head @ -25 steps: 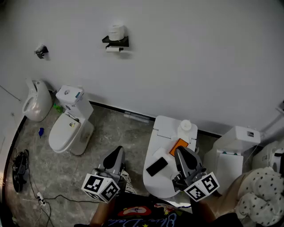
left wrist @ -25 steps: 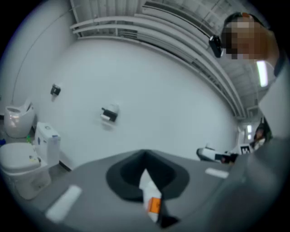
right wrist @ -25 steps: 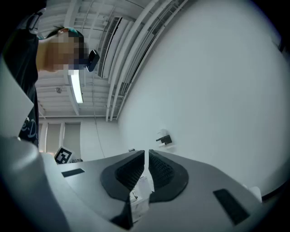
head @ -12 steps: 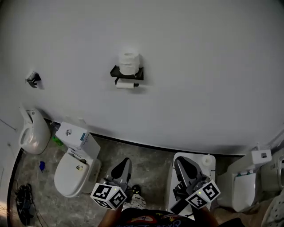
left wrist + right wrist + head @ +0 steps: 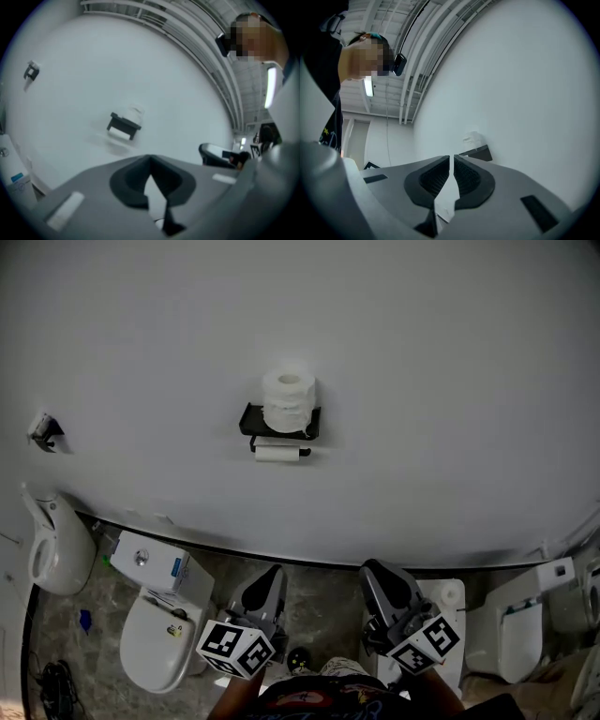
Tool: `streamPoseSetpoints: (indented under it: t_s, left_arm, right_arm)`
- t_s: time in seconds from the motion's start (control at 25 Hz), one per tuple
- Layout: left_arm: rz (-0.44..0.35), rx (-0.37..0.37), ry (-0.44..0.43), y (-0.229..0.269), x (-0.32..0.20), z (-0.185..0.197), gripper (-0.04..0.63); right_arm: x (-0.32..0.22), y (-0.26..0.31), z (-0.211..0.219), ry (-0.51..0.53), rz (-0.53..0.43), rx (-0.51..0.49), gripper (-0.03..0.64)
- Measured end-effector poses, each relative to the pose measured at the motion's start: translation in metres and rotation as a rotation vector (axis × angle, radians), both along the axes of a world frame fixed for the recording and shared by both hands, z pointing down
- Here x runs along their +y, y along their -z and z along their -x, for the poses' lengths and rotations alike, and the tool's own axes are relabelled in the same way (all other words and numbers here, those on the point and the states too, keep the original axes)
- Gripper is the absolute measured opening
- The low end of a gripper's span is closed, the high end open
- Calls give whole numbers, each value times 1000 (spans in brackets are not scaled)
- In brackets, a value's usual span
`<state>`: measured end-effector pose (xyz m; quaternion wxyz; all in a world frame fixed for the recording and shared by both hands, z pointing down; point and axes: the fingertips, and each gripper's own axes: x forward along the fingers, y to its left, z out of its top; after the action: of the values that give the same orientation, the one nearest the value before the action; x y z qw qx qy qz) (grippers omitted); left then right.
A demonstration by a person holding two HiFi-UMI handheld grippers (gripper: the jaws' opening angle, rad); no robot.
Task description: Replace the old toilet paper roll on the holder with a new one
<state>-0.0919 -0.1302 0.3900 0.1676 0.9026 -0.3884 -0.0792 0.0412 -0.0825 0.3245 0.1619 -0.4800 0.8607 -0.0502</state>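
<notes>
A black wall holder [image 5: 278, 423] carries a full white roll [image 5: 289, 399] standing on its top shelf. A thin, nearly used-up roll [image 5: 277, 454] hangs on the bar beneath. My left gripper [image 5: 271, 575] and right gripper [image 5: 376, 572] are low in the head view, side by side, pointing at the wall well below the holder. Both are shut and empty. In the left gripper view the holder [image 5: 123, 124] sits far off above the shut left gripper [image 5: 150, 162]. The right gripper view shows the holder [image 5: 476, 153] and top roll [image 5: 472, 138] just beyond the shut right gripper [image 5: 451, 160].
A white toilet [image 5: 155, 645] with its tank [image 5: 148, 563] stands at lower left, a urinal [image 5: 45, 554] further left. More white toilets [image 5: 450, 638] [image 5: 520, 615] stand at the right. A small black fitting [image 5: 45, 430] is on the wall at left. Cables [image 5: 52, 681] lie on the floor.
The view has closed in on the wall: the holder looks bigger and sits nearer the middle. Both grippers have come forward past the toilet with a phone on its lid, staying shut.
</notes>
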Motion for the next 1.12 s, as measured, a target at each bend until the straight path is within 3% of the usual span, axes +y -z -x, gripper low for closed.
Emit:
streamPoseSetpoints:
  t_s: [0.28,0.44,0.52,0.56,0.72,0.8,0.92,1.12]
  left_arm:
    - [-8,-37,22,10,-38,-12,-11]
    - [-26,-19,22,16,-57,-25,-11]
    - [20,78,18,15,-72,-28,-11]
    - [61,162,15,14,-81,-28,-11]
    - [194,634,-44,27,-130,-24,-11]
    - [214,791,-65,28,-157,-24,26]
    - [242,841,-9,13,-195,-21,86]
    - [360,953,58,-23,-241,-17,206]
  right_arm:
    - [-24,-13,-38,-55,44,3,14]
    - [-40,-4,-47,-43,12,14,14]
    - [-45,-2,-50,-39,6,9,14]
    - [-46,-3,-51,-38,11,10,14]
    - [-51,-11,-61,-49,43,18,14]
    - [-52,-15,-68,-58,56,16,14]
    - [-57,-13,-77,-85,55,21,14]
    - [-61,-9,-90,-132,45,31,14]
